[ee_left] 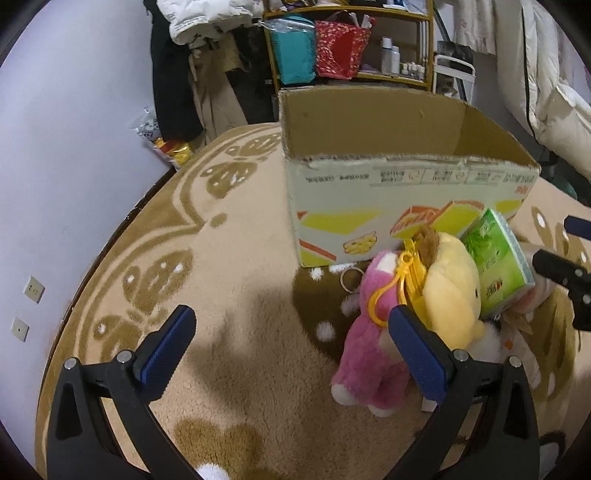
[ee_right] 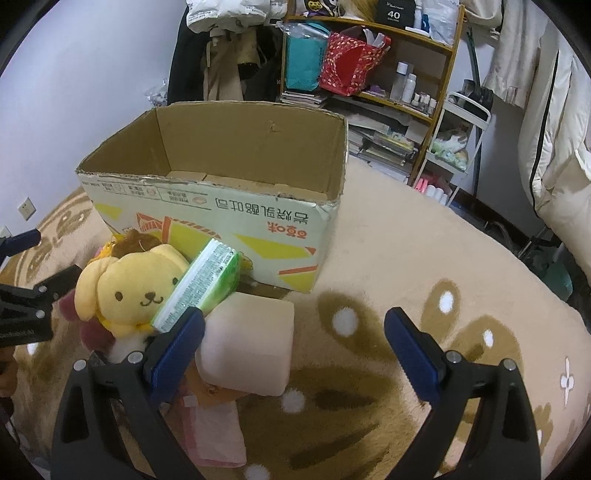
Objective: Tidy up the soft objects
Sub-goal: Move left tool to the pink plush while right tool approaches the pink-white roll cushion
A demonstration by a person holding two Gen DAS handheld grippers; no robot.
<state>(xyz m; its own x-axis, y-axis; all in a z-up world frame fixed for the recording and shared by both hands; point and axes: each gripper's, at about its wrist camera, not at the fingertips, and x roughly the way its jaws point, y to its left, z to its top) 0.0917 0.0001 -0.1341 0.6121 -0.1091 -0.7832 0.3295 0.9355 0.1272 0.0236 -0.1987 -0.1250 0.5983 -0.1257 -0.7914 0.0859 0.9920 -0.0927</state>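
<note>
Pink foam block (ee_right: 251, 347) lies between the spread right gripper (ee_right: 295, 347) fingers.

On the shelf at 12 o'clock a black box (ee_right: 394, 13) reads "40" in white, while the cardboard box (ee_right: 236, 218) carries upside-down Chinese print, "岩烧乳酪吐司" in black beside an orange brand mark too distorted to read.
</note>
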